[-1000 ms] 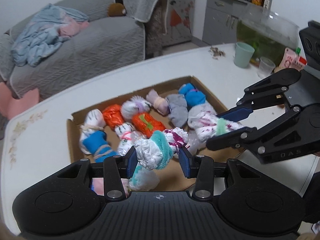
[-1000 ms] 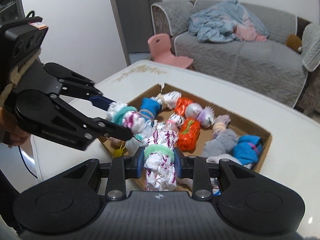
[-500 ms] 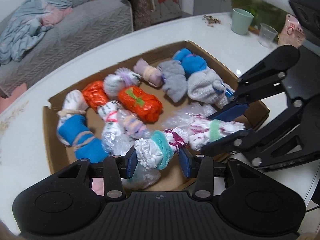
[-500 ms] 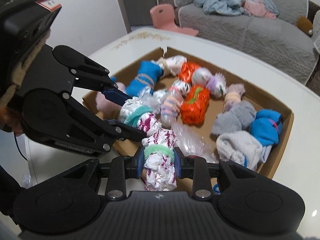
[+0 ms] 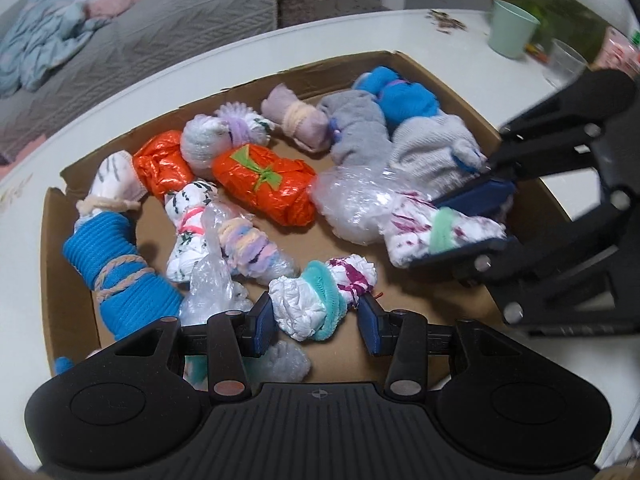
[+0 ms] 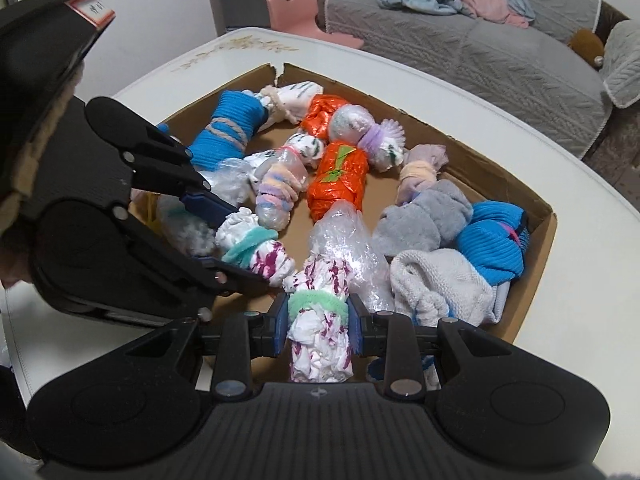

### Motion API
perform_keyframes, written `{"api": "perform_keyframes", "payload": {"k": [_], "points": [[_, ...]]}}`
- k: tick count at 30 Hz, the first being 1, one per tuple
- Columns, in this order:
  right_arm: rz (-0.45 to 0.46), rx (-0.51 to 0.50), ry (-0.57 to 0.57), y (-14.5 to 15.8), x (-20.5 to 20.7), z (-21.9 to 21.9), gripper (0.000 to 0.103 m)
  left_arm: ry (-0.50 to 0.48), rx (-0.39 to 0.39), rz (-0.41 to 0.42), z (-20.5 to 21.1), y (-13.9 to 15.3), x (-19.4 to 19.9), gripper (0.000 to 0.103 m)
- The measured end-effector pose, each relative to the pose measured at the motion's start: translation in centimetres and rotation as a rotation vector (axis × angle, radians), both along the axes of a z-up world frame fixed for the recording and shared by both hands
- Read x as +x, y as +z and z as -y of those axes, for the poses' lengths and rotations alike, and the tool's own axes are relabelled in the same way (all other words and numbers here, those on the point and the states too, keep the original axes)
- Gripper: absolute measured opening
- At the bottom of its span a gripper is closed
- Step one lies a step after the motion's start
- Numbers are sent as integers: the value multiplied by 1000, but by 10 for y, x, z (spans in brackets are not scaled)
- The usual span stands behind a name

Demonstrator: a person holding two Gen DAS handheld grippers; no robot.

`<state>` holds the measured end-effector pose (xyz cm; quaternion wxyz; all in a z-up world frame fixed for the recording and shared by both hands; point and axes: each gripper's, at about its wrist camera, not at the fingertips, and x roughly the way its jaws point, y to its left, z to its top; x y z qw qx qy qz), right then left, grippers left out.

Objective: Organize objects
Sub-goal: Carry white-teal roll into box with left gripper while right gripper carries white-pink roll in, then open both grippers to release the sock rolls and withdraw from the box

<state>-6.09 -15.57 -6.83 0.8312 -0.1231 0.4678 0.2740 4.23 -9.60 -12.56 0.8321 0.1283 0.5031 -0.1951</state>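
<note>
Pinching one white-and-magenta bundle each, left hand-held gripper (image 5: 316,316) and right hand-held gripper (image 6: 319,330) hang over the cardboard box (image 5: 432,70); bare floor lies directly below the left bundle (image 5: 320,298), whose long axis spans the pads.

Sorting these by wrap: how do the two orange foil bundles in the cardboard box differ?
The larger orange foil bundle has a green tie and lies mid-box; the smaller orange foil bundle shows no tie and sits nearer the box wall, beside a striped white sock roll. Both are crinkly and shiny.
</note>
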Motion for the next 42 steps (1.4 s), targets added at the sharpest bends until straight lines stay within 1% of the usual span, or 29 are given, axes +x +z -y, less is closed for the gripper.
{"api": "perform_keyframes", "payload": {"k": [2, 7, 10, 13, 16, 18, 19, 21, 22, 28, 32, 38, 40, 42], "points": [[0, -5, -10, 0, 1, 1, 27, 48, -23, -11, -2, 0, 3, 50], [-11, -3, -38, 2, 2, 4, 27, 104, -37, -14, -3, 1, 2, 50], [-26, -7, -50, 1, 1, 5, 28, 104, -34, -17, -2, 1, 0, 50], [-50, 3, -43, -2, 1, 5, 29, 74, -64, -16, -2, 1, -4, 51], [-62, -11, -33, -6, 0, 4, 31, 28, -45, -11, 3, 0, -6, 52], [-66, -21, -20, -7, -2, 3, 36, -1, -35, -5, 4, -1, -7, 56], [-65, -21, -12, -7, -3, 3, 38, -9, -36, -9, 3, -1, -7, 58], [-67, -27, 6, -7, -5, 2, 40, -26, -29, -13, 2, -2, -9, 67], [-66, -32, 12, -7, -6, 1, 41, -29, -21, -14, 2, -3, -9, 69], [-75, -43, 26, -7, -7, -2, 46, -7, -7, -29, 0, -2, -9, 78], [-77, -42, 26, -6, -8, -1, 50, 9, 6, -22, -2, 4, -11, 83], [-64, -35, 30, 3, -12, 0, 59, 26, 13, -27, -5, 17, -18, 86], [-50, -44, 28, 8, -15, 0, 67, 32, 25, -20, -5, 23, -23, 88], [-35, -49, 24, 13, -17, 1, 77, 38, 26, -11, -6, 30, -28, 91]]}}
